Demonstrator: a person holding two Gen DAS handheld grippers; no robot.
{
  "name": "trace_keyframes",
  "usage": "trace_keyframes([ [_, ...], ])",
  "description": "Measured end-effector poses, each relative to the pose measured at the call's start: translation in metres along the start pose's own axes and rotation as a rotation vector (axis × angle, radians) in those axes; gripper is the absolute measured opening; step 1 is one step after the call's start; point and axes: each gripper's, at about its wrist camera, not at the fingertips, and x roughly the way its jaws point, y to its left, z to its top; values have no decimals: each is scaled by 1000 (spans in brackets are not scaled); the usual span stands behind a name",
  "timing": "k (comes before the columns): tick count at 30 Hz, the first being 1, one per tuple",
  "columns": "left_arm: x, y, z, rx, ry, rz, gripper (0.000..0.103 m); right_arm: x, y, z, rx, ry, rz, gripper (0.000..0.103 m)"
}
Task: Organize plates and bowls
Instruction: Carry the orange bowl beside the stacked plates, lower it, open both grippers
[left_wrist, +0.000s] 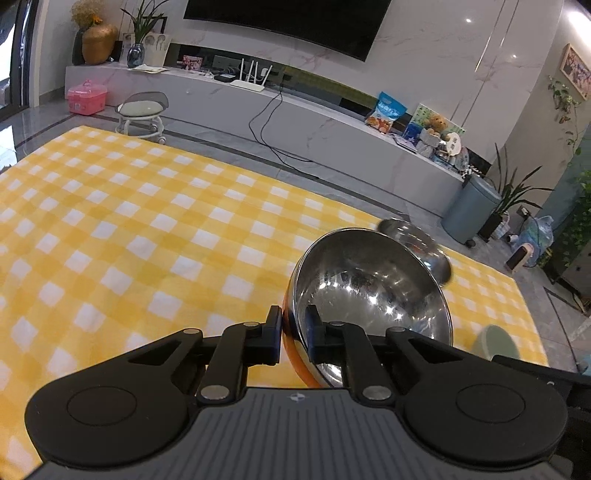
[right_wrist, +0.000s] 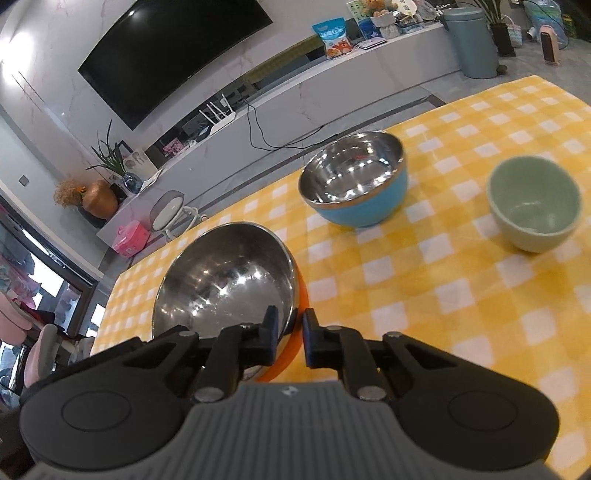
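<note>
Room: living room with a dark wall television and a long pale media shelf; up close, a worktop (left_wrist: 147, 221) covered in a yellow-and-white checked cloth.
Left fingers: your left gripper (left_wrist: 293, 332) is closed on the rim of an orange-walled stainless steel bowl (left_wrist: 369, 288), one finger on the orange outside, one on the shiny inside. That bowl is tilted, its mouth turned toward your right.
Right fingers: your right gripper (right_wrist: 290, 326) is clamped the same way on the rim of an orange-walled steel bowl (right_wrist: 225, 280), inner finger on the left. I cannot tell whether both views show one bowl or two alike.
Resting bowls: a blue-walled steel-lined bowl (right_wrist: 369, 210) sits upright on the cloth; a pale green ceramic bowl (right_wrist: 532, 206) sits well apart to its right.
Key relation: from your right fingers the blue-walled bowl lies straight ahead and slightly right, mouth up, with bare cloth between. From your left it shows blurred behind the held bowl (left_wrist: 417, 243), so your right hand looks nearer.
Likely next move: nesting the held bowl into it, which would need it levelled first.
</note>
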Motion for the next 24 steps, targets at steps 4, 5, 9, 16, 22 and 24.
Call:
trace_keyframes([
  [4, -17, -12, -12, -6, 20, -25, 14, -28, -10, -5, -1, 1, -9, 10],
  [5, -21, -16, -16, -2, 23, -29, 14, -36, -14, -8, 1, 1, -10, 10],
  [9, -32, -29, -32, 2, 50, -54, 14, -62, -34, -15, 17, 14, -14, 10],
  [16, -33, -54, -63, 15, 138, -83, 14, -99, -79, -29, 75, 23, -22, 9],
  [22, -28, -71, -85, 27, 209, -85, 14, -113, -105, -30, 90, 34, -38, 9],
  [24, -23, -72, -90, 8, 243, -101, 15, -114, -111, -30, 87, 48, -58, 9],
])
